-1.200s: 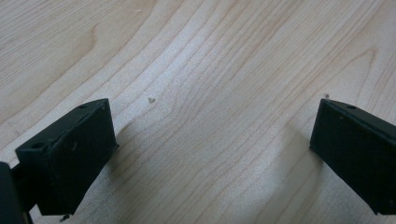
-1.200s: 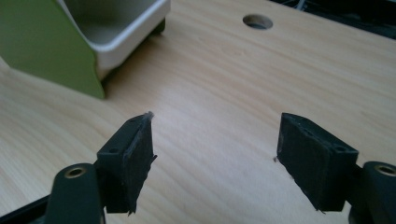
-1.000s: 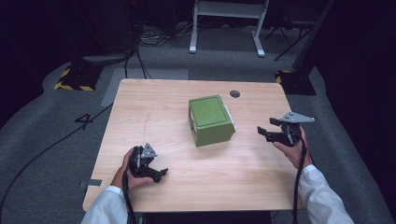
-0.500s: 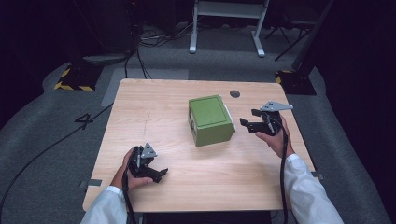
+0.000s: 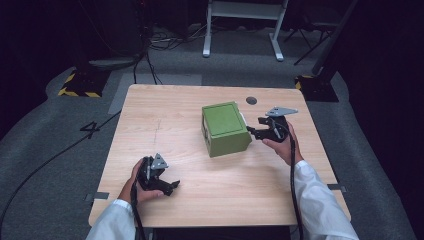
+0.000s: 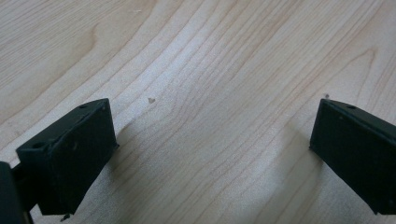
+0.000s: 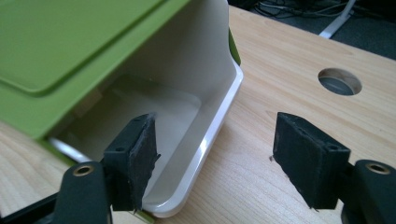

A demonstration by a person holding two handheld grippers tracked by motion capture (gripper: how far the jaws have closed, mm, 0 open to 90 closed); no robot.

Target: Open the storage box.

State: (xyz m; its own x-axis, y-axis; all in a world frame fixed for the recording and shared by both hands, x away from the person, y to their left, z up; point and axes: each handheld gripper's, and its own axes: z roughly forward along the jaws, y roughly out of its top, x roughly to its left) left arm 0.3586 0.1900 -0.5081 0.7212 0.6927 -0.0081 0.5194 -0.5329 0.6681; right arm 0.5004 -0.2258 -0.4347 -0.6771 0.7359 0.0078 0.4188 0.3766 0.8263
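Note:
A green box (image 5: 226, 129) stands just right of the middle of the wooden table (image 5: 165, 115). In the right gripper view a white inner tray (image 7: 212, 93) juts from the green shell (image 7: 70, 51). My right gripper (image 5: 255, 131) is open at the box's right side. Its left jaw sits inside the tray's mouth and its right jaw outside, so the white rim lies in the right gripper (image 7: 217, 140). My left gripper (image 5: 169, 186) rests near the table's front left, held in a hand. The left gripper (image 6: 217, 116) is open wide over bare wood.
A round hole (image 5: 251, 100) pierces the table behind the right gripper. Past the table's far edge stand a white metal frame (image 5: 242, 20) and a yellow-black striped base (image 5: 80, 85), with cables on the grey floor. Bare wood spreads left of the box.
My right gripper has moved left from the table's right edge up to the box's right side, over the white tray's rim. The left gripper and the box have stayed put.

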